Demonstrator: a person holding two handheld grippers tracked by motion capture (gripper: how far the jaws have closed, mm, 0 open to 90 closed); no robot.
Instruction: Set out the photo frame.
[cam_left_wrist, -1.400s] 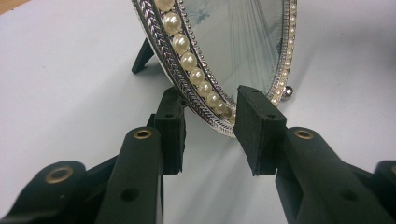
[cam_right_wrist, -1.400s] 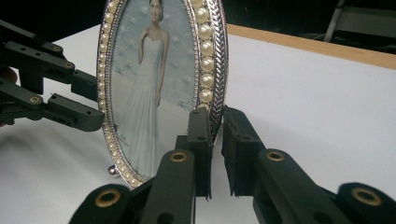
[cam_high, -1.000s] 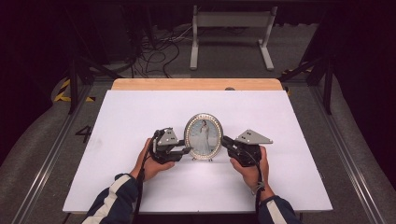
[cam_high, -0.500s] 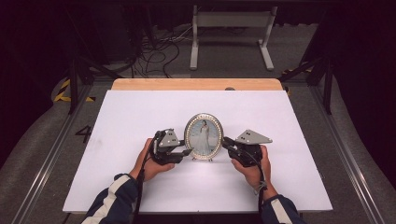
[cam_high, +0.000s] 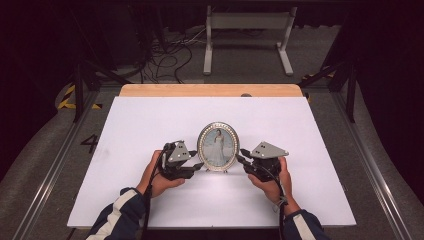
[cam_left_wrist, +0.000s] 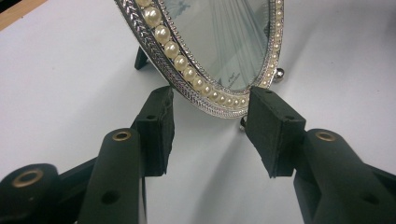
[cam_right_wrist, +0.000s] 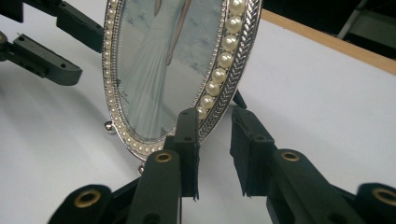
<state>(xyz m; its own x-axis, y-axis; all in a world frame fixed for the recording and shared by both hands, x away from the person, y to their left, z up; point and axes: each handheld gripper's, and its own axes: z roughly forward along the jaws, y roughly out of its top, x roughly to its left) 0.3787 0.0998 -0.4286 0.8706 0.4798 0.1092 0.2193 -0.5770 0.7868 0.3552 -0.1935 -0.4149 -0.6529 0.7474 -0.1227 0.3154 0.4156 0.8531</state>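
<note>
The oval picture frame (cam_high: 217, 146) stands upright near the middle of the white bench (cam_high: 150, 120), its long axis vertical and its glass face turned toward the person's side. It holds a photo of a figure in a long pale dress, ringed by pearls and a silver braided rim, and it rests on small ball feet with a dark prop behind.

Left of the frame, the left tool (cam_high: 196, 166) is held low in the left hand (cam_high: 160, 177), pointing at the frame's lower left edge. In the left gripper view its jaws stand wide apart, one on either side of the lower rim (cam_left_wrist: 205, 93). The left jaw is just behind the rim and the right jaw sits at the front by the pearls. Neither jaw is pressed on the rim, so this tool has hold of nothing.

Right of the frame, the right tool (cam_high: 243, 156) is held in the right hand (cam_high: 272, 180), pointing at the frame's lower right edge. In the right gripper view its jaws are partly open and straddle the rim (cam_right_wrist: 224, 93). The left jaw lies against or just in front of the pearl border, and a gap shows between the rim and the right jaw behind it. Whether it grips yet, I cannot tell.
</note>
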